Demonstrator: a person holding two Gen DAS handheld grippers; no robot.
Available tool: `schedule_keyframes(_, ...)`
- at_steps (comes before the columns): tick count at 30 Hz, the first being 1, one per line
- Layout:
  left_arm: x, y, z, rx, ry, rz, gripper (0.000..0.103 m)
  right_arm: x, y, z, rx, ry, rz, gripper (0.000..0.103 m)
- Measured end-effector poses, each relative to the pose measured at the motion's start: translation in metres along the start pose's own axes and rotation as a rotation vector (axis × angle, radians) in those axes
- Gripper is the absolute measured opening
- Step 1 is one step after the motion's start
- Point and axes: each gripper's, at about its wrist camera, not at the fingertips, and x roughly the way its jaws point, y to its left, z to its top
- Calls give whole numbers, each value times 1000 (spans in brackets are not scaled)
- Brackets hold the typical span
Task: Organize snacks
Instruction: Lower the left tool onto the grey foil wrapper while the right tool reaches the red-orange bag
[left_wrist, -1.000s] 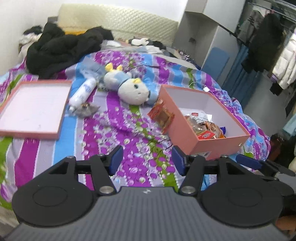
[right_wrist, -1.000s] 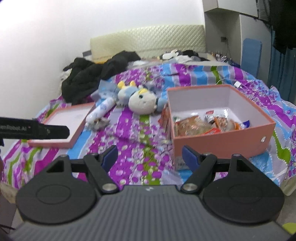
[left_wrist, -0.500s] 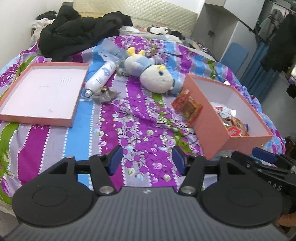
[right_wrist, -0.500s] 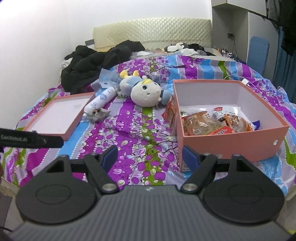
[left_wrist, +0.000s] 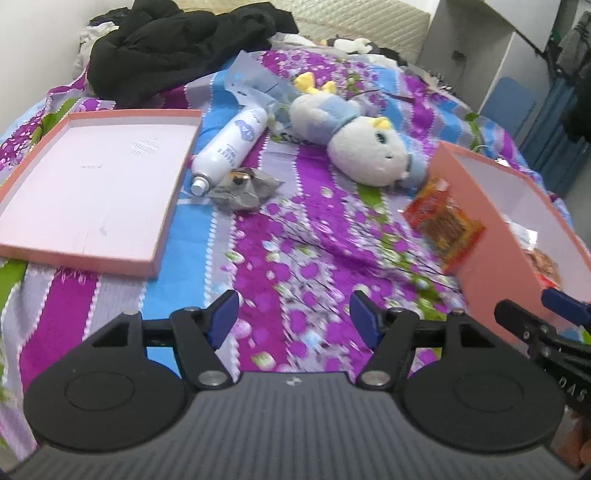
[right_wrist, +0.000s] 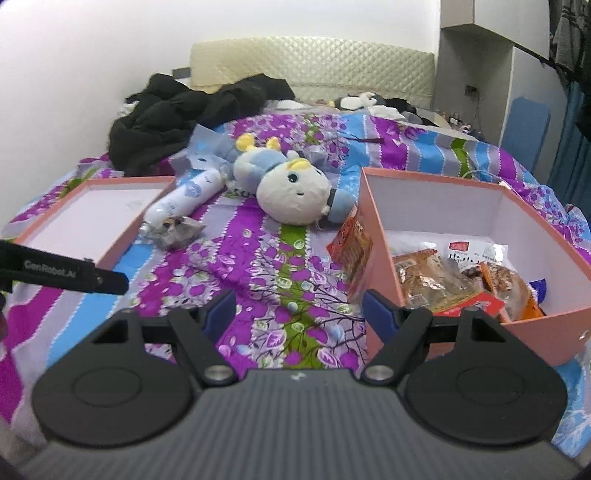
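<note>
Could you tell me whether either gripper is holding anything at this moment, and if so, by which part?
Nothing is held. The left gripper, its jaws opening, and the right gripper both show only bedspread between their fingers.

On the bed (right_wrist: 280, 258) there is one pink box (right_wrist: 546, 325), one box lid (left_wrist: 92, 192), one soft toy (right_wrist: 291, 192), one white bottle (left_wrist: 229, 147) and one crumpled grey wrapper (left_wrist: 243, 186). One red snack packet (left_wrist: 443, 225) leans on the outside of the box, and at least four snack packets (right_wrist: 428, 277) lie inside it; the exact number cannot be told. There is one heap of black clothes (right_wrist: 184, 110) and two hand-held grippers, a left one (left_wrist: 290, 317) and a right one (right_wrist: 299, 308).
</note>
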Motion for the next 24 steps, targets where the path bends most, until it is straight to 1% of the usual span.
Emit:
schedule_keyframes(1,8,3,4,-1,-1,10,72,7,3,-1,11,2,-15,74)
schedule_keyframes(6,52,23,33,-2,-18,58,73,49,16,-12,86,1,-117,73)
schedule_keyframes(7,60,26,39,0,-20,65,73,58,17,-13,107,-1,-145,70)
schedule_keyframes(9,77,30,49,9,-26,71,73,75,22,-17,131,-7,-213,70)
schedule_keyframes(11,92,33,59,25,-43,75,73,92,24,-21,181,-8,-284,68)
schedule_keyframes(13,104,34,66,34,-51,93,73,104,25,-22,219,-10,-356,68)
schedule_keyframes(16,122,40,76,18,-54,84,73,120,28,-22,256,-27,-432,67)
schedule_keyframes(19,135,47,84,29,-64,76,73,132,30,-18,280,-38,-493,67)
schedule_keyframes(21,147,55,89,1,-35,59,72,139,31,-16,286,-42,-537,67)
schedule_keyframes(23,153,60,92,-19,-23,28,72,145,28,-13,309,-34,-572,67)
schedule_keyframes(24,156,61,93,-17,-16,20,72,147,28,-13,315,-31,-571,66)
